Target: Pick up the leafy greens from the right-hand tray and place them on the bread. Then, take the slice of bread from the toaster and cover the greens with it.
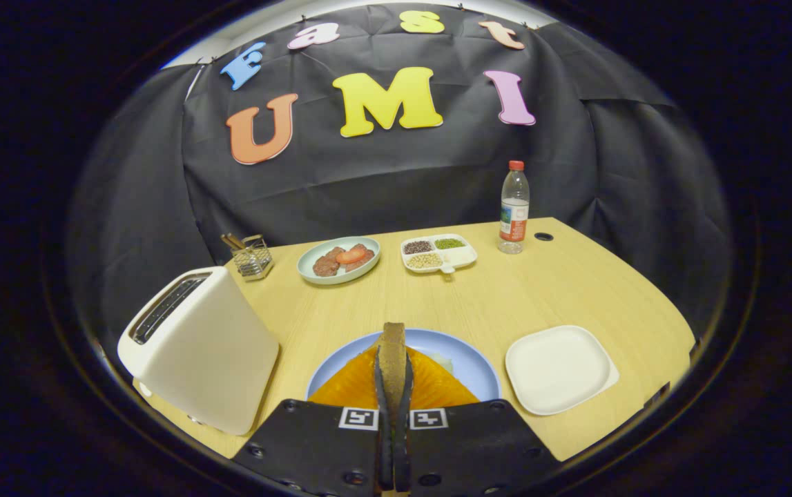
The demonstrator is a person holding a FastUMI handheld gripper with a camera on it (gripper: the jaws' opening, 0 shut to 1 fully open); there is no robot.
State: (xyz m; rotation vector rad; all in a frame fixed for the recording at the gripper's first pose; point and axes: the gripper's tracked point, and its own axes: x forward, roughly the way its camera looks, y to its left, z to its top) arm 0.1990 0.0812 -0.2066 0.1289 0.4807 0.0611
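Tongs (393,386) clamped on the bread slice (392,359), held on edge just above the blue plate (468,362). Orange-looking base under them, greens barely visible beyond. Looks like the final step: lay slice flat over the stack, then release. Toaster (199,345) to their left.

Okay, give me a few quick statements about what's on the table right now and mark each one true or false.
1. The gripper jaws pinch a bread slice edge-on. True.
2. The white tray right of the blue plate holds greens. False: it is bare.
3. The toaster stands left of the blue plate. True.
4. The water bottle lies on its side. False: it stands upright.
5. The divided dish sits beside the green plate. True.
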